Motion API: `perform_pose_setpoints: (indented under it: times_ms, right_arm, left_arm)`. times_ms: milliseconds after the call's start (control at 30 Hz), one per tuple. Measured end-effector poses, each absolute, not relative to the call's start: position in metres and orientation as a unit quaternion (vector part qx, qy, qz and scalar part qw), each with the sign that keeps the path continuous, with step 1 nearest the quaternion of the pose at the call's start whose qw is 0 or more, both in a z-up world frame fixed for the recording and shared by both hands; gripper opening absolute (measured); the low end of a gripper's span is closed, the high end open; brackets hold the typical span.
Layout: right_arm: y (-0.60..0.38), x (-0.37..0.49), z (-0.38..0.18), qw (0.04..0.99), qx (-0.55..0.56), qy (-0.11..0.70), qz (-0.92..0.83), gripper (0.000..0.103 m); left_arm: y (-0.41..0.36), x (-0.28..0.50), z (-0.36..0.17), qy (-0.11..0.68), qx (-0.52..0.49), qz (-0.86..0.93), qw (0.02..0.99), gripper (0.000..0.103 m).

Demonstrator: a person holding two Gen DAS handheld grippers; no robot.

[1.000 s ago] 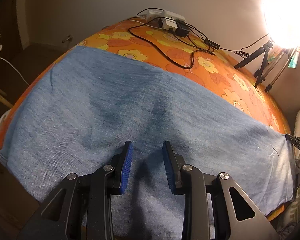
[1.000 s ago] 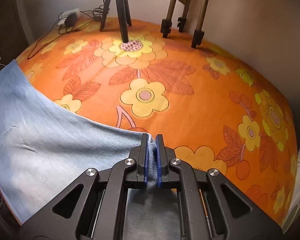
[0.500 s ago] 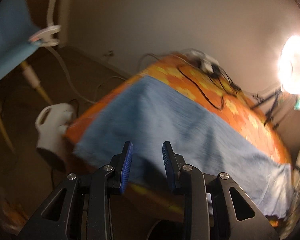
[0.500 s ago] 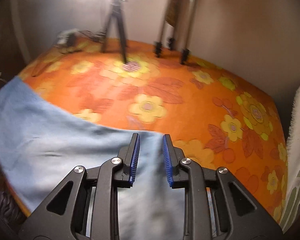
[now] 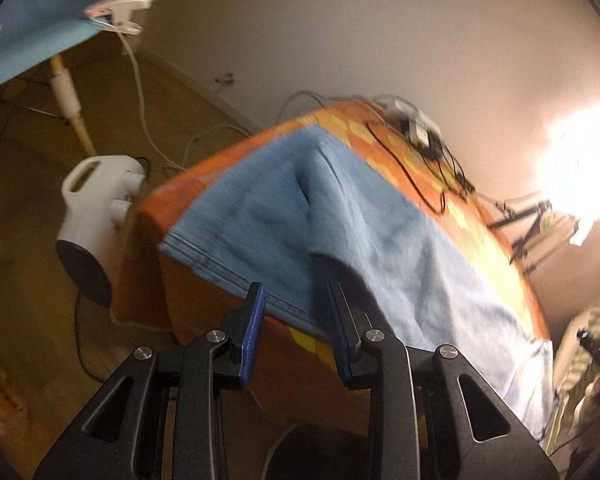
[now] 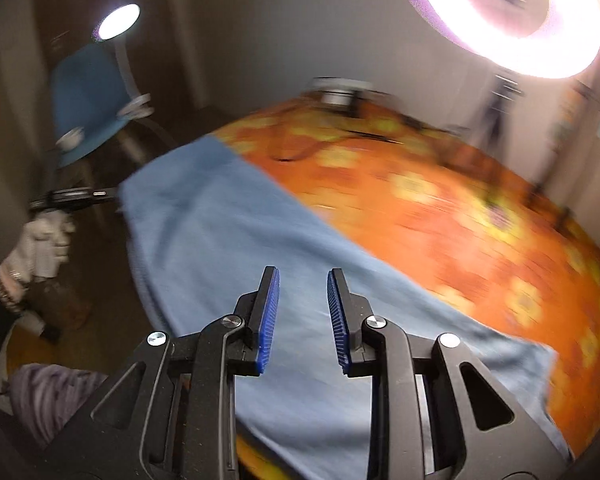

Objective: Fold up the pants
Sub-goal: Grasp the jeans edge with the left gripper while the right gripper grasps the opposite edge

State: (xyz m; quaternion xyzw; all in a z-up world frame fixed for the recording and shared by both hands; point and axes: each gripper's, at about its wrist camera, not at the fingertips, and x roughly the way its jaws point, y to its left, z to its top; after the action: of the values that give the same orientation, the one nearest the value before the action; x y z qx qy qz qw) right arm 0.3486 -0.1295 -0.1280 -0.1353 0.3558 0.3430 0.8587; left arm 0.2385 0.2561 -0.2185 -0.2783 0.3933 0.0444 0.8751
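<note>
While both grippers hung apart and empty, left gripper [image 5: 294, 334] near the hem, right gripper [image 6: 303, 318] just opening, pants [image 6: 236, 232] lay along the surface [image 6: 440, 208]; regrasp squarely at hem corners.

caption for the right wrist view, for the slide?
Right gripper, fingers apart and empty, above folded blue pants on the orange floral tablecloth.
</note>
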Motion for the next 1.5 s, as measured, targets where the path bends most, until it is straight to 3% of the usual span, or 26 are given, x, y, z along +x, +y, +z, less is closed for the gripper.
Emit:
perform_pose_setpoints:
  times_ms: [167, 233, 267, 300, 567, 633, 667, 700, 833, 933, 967, 1033, 1067, 1133, 1167, 1200, 1267, 1367, 1500]
  right_arm:
    - [-0.033, 0.331, -0.152, 0.818, -0.159, 0.37, 0.41, 0.025]
    - [-0.003, 0.321, -0.164, 0.801, -0.169, 0.378, 0.433, 0.035]
    - [0.011, 0.318, -0.17, 0.793, -0.174, 0.381, 0.442, 0.046]
    - [0.026, 0.314, -0.177, 0.787, -0.179, 0.382, 0.45, 0.049]
    - [0.111, 0.308, -0.223, 0.761, -0.222, 0.395, 0.465, 0.049]
    - [0.123, 0.315, -0.232, 0.763, -0.22, 0.405, 0.454, 0.033]
    - [0.127, 0.32, -0.235, 0.763, -0.22, 0.409, 0.45, 0.012]
    - [0.129, 0.326, -0.238, 0.761, -0.216, 0.419, 0.447, 0.006]
    - [0.123, 0.345, -0.236, 0.772, -0.189, 0.428, 0.43, 0.005]
    - [0.113, 0.351, -0.225, 0.771, -0.151, 0.428, 0.447, 0.005]
    - [0.112, 0.35, -0.221, 0.773, -0.145, 0.424, 0.45, 0.007]
    - [0.114, 0.347, -0.217, 0.768, -0.138, 0.424, 0.461, 0.03]
    - [0.117, 0.346, -0.217, 0.765, -0.136, 0.423, 0.466, 0.052]
    - [0.123, 0.342, -0.217, 0.775, -0.149, 0.409, 0.459, 0.056]
    - [0.127, 0.339, -0.219, 0.778, -0.164, 0.405, 0.451, 0.051]
    - [0.129, 0.339, -0.22, 0.779, -0.169, 0.404, 0.448, 0.035]
    - [0.132, 0.342, -0.223, 0.768, -0.162, 0.421, 0.455, 0.014]
    - [0.13, 0.344, -0.225, 0.761, -0.161, 0.433, 0.456, 0.007]
    - [0.134, 0.342, -0.228, 0.751, -0.183, 0.441, 0.457, 0.007]
  left_arm:
    - [0.258, 0.26, -0.221, 0.396, -0.278, 0.025, 0.875, 0.029]
    - [0.26, 0.271, -0.219, 0.398, -0.272, 0.02, 0.876, 0.029]
    - [0.261, 0.276, -0.217, 0.398, -0.27, 0.019, 0.877, 0.029]
    - [0.263, 0.282, -0.215, 0.398, -0.268, 0.022, 0.877, 0.029]
    - [0.259, 0.306, -0.202, 0.403, -0.223, 0.01, 0.887, 0.029]
    - [0.256, 0.308, -0.203, 0.405, -0.215, 0.007, 0.888, 0.029]
    - [0.255, 0.309, -0.204, 0.407, -0.214, 0.006, 0.888, 0.029]
    - [0.254, 0.31, -0.205, 0.409, -0.211, 0.007, 0.888, 0.029]
    - [0.252, 0.316, -0.206, 0.413, -0.187, 0.014, 0.891, 0.028]
    - [0.247, 0.322, -0.195, 0.403, -0.168, 0.011, 0.9, 0.01]
    - [0.245, 0.324, -0.188, 0.398, -0.158, 0.011, 0.903, 0.009]
    - [0.24, 0.328, -0.173, 0.39, -0.139, 0.007, 0.91, 0.007]
    - [0.237, 0.328, -0.165, 0.387, -0.128, 0.005, 0.913, 0.007]
    - [0.229, 0.327, -0.149, 0.38, -0.095, 0.002, 0.92, 0.007]
    - [0.227, 0.325, -0.143, 0.378, -0.078, 0.001, 0.922, 0.007]
    - [0.224, 0.323, -0.137, 0.378, -0.062, -0.001, 0.924, 0.007]
    - [0.225, 0.314, -0.133, 0.38, -0.041, 0.0, 0.924, 0.007]
    - [0.235, 0.296, -0.14, 0.396, -0.013, 0.011, 0.918, 0.008]
    - [0.254, 0.276, -0.169, 0.431, 0.005, 0.038, 0.902, 0.018]
